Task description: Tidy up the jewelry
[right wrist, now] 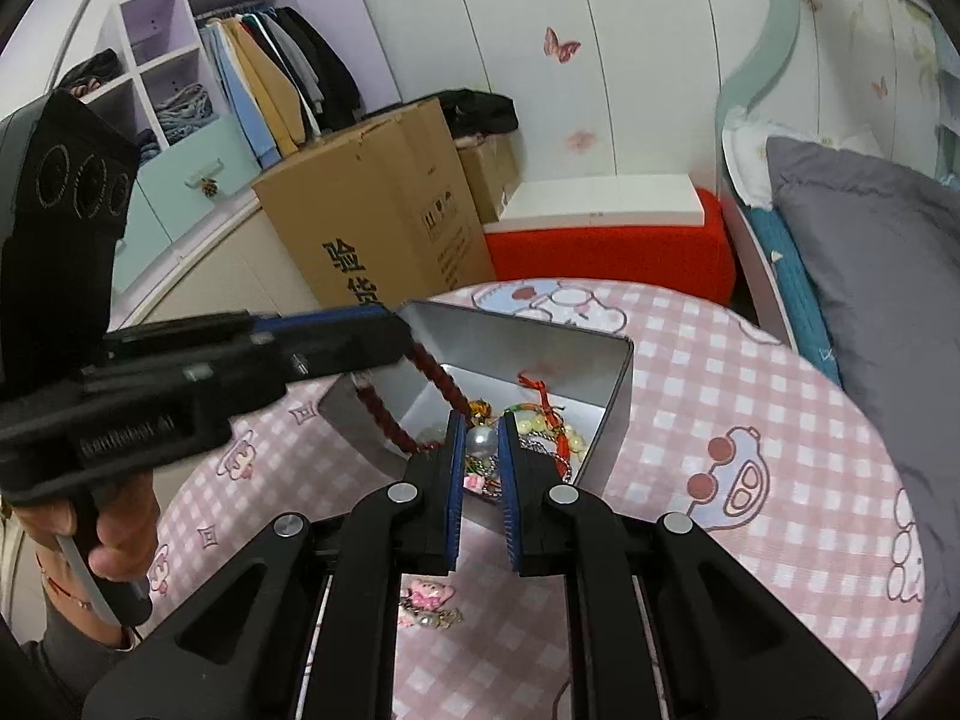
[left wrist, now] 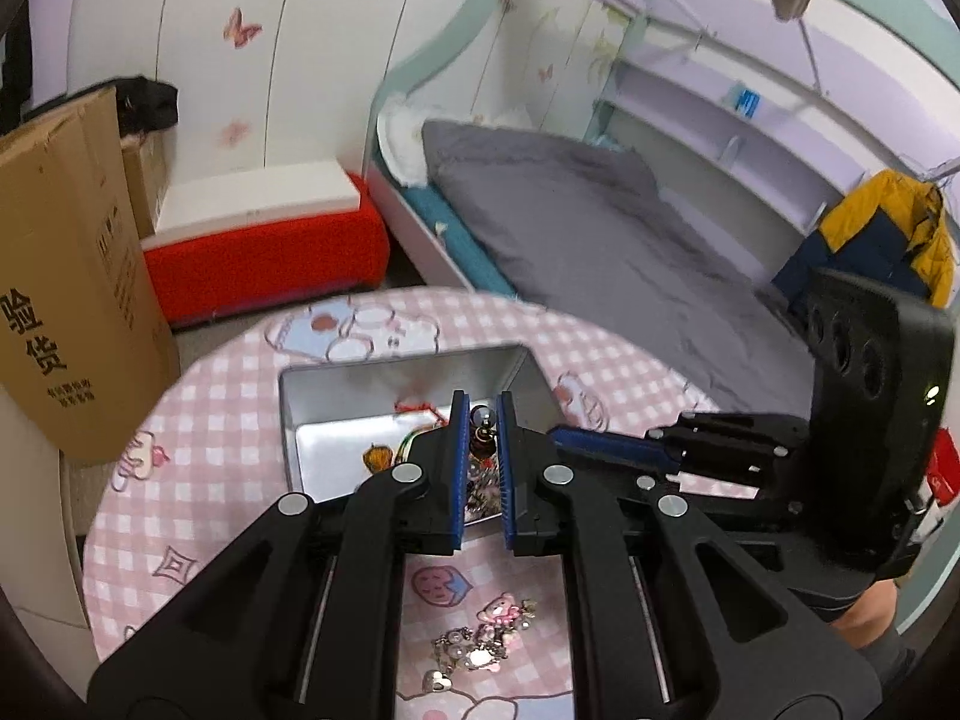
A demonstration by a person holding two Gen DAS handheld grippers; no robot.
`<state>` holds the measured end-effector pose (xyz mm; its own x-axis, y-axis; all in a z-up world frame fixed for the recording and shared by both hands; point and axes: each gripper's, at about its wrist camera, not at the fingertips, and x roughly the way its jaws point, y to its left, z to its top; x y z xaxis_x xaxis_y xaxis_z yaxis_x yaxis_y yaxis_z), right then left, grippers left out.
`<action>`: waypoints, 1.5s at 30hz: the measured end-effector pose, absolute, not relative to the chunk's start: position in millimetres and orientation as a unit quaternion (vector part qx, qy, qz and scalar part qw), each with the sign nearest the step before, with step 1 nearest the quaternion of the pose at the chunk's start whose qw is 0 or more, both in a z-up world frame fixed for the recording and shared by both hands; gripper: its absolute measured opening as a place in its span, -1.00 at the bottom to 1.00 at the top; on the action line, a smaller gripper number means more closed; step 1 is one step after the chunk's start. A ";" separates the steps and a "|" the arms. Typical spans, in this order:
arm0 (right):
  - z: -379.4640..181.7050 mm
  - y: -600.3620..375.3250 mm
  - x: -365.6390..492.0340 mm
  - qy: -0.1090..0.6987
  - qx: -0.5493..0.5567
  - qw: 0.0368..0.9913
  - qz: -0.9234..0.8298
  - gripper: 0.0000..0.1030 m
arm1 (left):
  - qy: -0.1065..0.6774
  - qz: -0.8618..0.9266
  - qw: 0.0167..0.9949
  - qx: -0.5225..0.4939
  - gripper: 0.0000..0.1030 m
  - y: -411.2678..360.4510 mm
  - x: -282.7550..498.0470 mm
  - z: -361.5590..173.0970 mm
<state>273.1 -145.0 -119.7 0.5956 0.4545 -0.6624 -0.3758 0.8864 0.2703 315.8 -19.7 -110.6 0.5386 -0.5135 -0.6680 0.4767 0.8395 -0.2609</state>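
The left hand-held gripper (right wrist: 402,330) is pinched nearly closed on a dark red beaded bracelet (right wrist: 447,387) dangling into the open metal tin (right wrist: 621,384). The right hand-held gripper (right wrist: 481,420) is closed on a pearl piece (right wrist: 482,439) above it. More charms (left wrist: 480,642) lie on the checked worktop (left wrist: 228,450).

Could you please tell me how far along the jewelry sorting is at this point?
Partly done. Several pieces already lie in the metal tin. In hand: the left gripper holds a dark red beaded bracelet over the tin, and the right gripper pinches a pearl piece. Left: the pink bear charms on the tablecloth.
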 end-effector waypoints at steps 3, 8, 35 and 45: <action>-124.6 -144.0 275.6 0.391 0.053 0.889 0.233 -0.82 | 0.404 -0.274 0.872 -0.023 -0.81 -20.4 321.3 -121.1; -129.1 -146.5 275.6 0.398 0.059 0.885 0.234 -0.79 | 0.423 -0.263 0.867 -0.035 -0.81 -15.4 326.3 -130.0; -131.2 -152.7 186.0 0.395 0.025 0.892 0.216 -0.40 | 0.372 -0.208 0.904 0.028 0.35 10.9 229.2 -127.9; -158.2 -151.7 171.8 0.423 0.033 0.879 0.220 -0.37 | 0.419 -0.199 0.886 0.009 0.14 10.0 220.3 -172.3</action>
